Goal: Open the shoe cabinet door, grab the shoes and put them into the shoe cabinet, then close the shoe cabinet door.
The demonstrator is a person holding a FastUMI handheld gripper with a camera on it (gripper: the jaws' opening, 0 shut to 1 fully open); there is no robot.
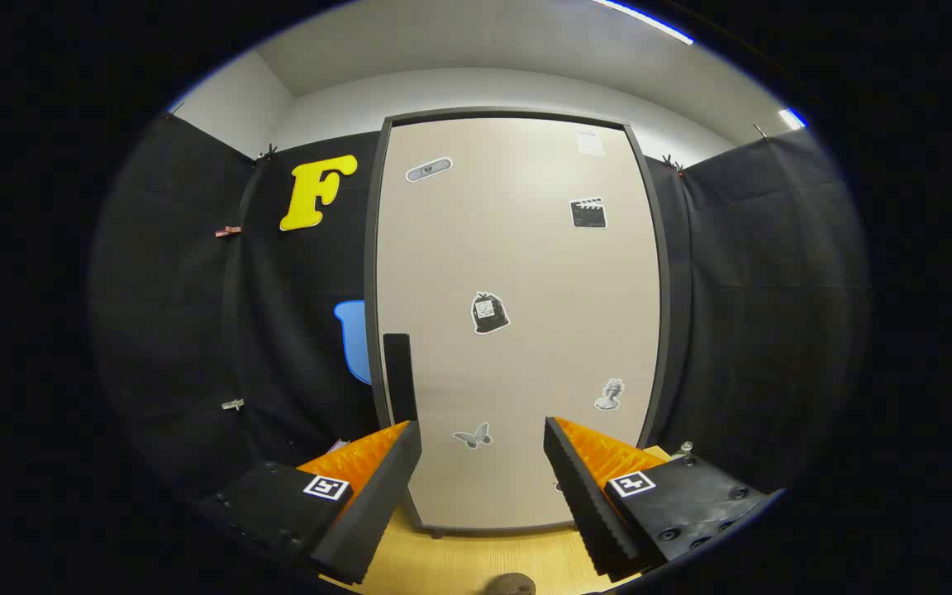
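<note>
Cabinet count: one shoe cabinet, standing on a pale wood-grain floor, its single door shut — a flat, smooth beige panel in a dark frame, contents hidden. One dark vertical handle sits at the door's left edge, just beyond the left finger. Six stickers dot the panel. Gripper spread wide, holding nothing, fingers facing the door's lower half. One rounded brownish object lies below between the fingers — identity unclear.
</note>
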